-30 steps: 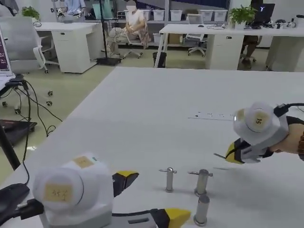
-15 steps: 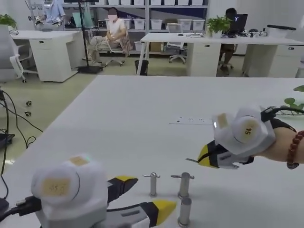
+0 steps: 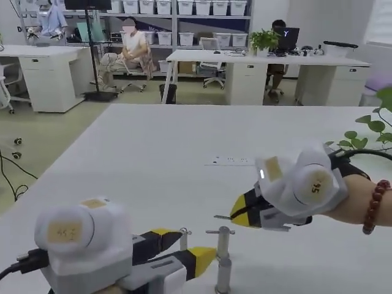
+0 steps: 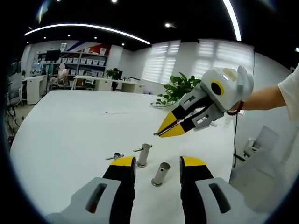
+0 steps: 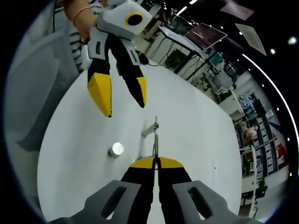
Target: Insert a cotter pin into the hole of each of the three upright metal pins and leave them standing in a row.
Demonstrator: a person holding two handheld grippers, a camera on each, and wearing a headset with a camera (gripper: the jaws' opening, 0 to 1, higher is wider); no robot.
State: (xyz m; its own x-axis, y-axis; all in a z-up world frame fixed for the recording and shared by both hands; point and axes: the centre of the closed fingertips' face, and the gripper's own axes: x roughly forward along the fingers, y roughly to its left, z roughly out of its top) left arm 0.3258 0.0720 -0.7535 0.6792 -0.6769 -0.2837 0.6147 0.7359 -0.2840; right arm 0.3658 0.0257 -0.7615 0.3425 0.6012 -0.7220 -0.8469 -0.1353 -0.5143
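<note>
Head view: high, facing forward and down across the table (image 3: 153, 159). Left gripper view: low, close to the metal pins (image 4: 144, 155), right gripper (image 4: 162, 133) entering from 2 o'clock. Right gripper view: steeply downward, left gripper (image 5: 124, 107) entering from 11 o'clock. Pins shared throughout.

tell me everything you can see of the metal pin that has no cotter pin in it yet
The bare metal pin is a short silvery cylinder with a hollow-looking top. It stands upright on the white table, just beyond the open left gripper; only the table touches it. Nothing crosses its top; its side hole is too small to see. The right gripper hovers above, shut on a cotter pin.
</note>
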